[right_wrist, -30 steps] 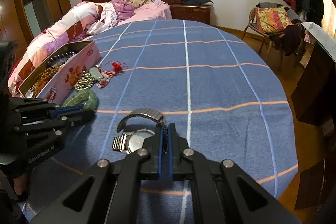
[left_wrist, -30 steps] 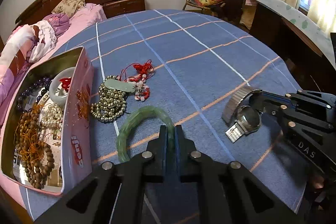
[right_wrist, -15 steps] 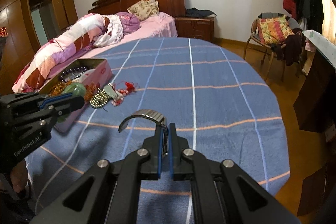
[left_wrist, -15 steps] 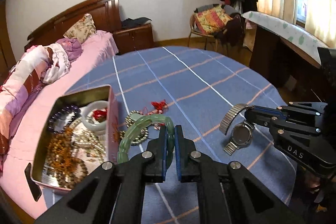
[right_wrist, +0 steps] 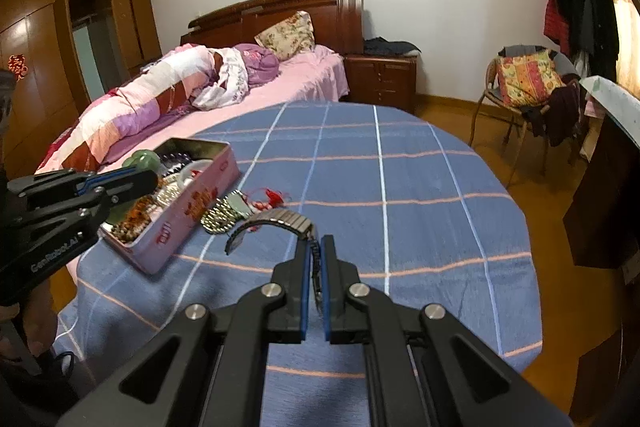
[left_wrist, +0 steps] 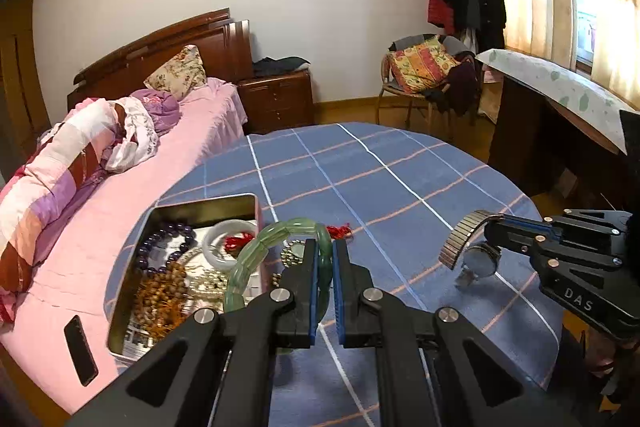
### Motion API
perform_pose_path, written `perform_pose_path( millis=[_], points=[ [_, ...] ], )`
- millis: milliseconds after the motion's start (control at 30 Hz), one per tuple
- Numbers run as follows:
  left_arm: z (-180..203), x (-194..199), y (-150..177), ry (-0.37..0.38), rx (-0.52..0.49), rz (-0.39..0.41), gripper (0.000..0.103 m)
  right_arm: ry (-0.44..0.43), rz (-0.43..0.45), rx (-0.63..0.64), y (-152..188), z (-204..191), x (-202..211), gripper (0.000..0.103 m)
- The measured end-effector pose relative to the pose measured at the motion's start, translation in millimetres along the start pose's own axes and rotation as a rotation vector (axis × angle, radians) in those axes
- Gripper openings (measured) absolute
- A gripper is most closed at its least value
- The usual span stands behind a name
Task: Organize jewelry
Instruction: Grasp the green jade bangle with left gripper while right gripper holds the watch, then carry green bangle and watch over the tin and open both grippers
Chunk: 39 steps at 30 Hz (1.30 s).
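Note:
My left gripper is shut on a green jade bangle and holds it in the air by the near right rim of the pink tin. The tin holds several bead strings and a white bangle. My right gripper is shut on a silver watch by its metal band and holds it above the blue cloth. The watch also shows in the left wrist view, hanging from the right gripper. The left gripper shows in the right wrist view over the tin.
A silver bead string with a green pendant and red-corded charms lie on the blue checked tablecloth beside the tin. A black phone lies on the pink bed at the left. A chair and a desk stand at the right.
Both grippers have lifted off the cloth. The bangle rose and moved left towards the tin. The watch rose from the table and hangs from the right gripper.

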<state>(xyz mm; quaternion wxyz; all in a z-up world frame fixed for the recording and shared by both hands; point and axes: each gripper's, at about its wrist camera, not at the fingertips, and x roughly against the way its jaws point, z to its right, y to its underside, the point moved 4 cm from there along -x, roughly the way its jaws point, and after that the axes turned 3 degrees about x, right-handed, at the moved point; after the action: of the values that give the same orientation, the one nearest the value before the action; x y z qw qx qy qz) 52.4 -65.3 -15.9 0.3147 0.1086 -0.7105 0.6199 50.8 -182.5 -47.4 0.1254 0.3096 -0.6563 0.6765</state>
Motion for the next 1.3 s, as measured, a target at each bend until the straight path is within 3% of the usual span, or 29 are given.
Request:
perform_pose_path(
  millis=[1300],
  points=[
    [-86.1,13.4,-14.1,-0.106,0.126,0.037,0.006,-0.162,0.072,0.145,-62.7,-90.1,-17.6,0.006]
  ],
)
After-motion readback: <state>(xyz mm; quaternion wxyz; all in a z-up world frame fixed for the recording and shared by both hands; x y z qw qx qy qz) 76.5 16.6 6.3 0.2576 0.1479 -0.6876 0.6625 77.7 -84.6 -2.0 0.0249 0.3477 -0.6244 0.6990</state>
